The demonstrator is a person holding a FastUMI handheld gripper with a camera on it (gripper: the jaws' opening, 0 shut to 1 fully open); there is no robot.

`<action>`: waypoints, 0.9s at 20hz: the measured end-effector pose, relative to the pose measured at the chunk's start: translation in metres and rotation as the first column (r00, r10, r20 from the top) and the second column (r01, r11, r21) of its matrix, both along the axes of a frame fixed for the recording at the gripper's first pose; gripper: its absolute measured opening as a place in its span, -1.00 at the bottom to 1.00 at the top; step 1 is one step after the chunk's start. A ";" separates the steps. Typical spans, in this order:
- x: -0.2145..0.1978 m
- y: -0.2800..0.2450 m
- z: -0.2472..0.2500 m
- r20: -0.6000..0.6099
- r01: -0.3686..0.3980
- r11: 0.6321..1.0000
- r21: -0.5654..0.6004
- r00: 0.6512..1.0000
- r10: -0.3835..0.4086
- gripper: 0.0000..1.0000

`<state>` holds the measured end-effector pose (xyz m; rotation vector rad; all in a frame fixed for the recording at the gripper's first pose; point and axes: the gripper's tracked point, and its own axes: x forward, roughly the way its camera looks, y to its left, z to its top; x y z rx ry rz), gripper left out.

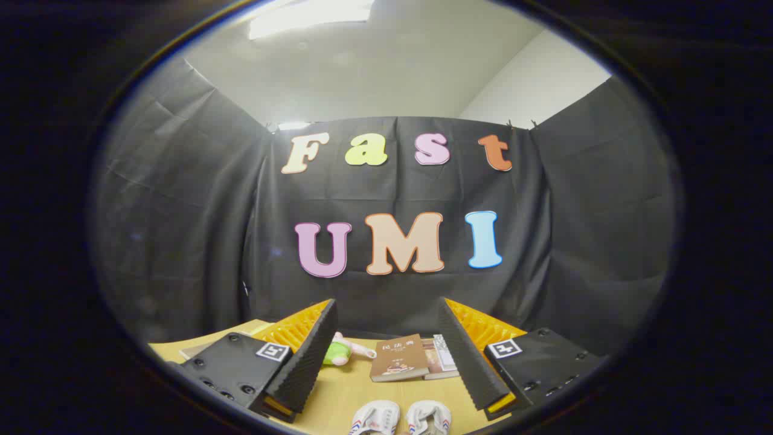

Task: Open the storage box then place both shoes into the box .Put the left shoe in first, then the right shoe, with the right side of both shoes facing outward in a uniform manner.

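Shoes [401, 418] sat side by side on the tabletop [356, 393], between the tool's [386, 356] wide-spread fingers, which gripped nothing; books [410, 357] and a plush toy [341, 352] lay beyond.

The gripper [386, 344] has two wedge-shaped fingers [305, 356] with ridged inner faces. Each finger is mounted on a flat dark block fastened with round screws. On top of each block sits a small square white tag printed with a black pattern.
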<state>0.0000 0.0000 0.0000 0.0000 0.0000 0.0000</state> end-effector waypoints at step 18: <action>0.008 0.011 -0.013 -0.029 -0.018 1.000 -0.009 0.999 0.017 1.00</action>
